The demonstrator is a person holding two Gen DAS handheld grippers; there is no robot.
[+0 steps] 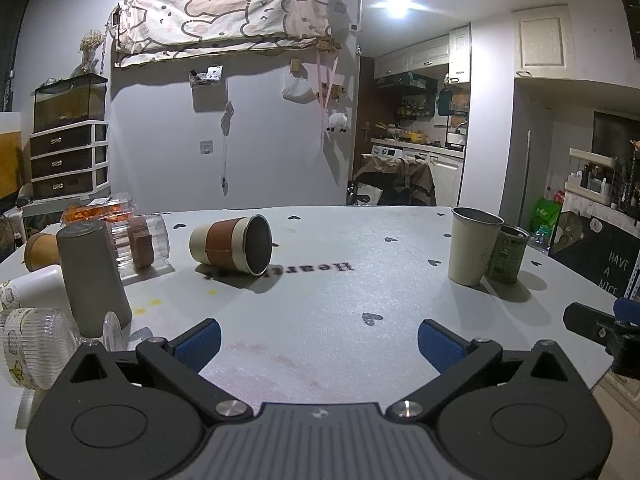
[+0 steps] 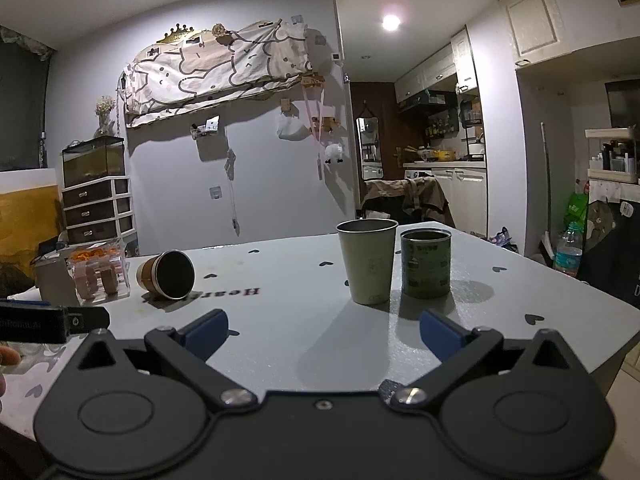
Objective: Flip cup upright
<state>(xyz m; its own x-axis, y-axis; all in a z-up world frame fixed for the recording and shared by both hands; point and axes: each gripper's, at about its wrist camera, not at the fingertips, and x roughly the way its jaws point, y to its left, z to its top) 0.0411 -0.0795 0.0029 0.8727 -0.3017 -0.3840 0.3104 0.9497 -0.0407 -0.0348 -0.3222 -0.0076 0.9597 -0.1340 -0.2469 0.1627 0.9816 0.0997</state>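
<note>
A cream cup with a brown sleeve lies on its side on the white table, its dark mouth facing right and toward me. It also shows in the right wrist view at the left. My left gripper is open and empty, low over the table, well short of the cup. My right gripper is open and empty, nearer the table's front, with an upright beige cup and a green can ahead of it.
A tall grey cylinder, a clear box with snacks, paper cups and a brown jar crowd the table's left side. The beige cup and the green can stand at the right.
</note>
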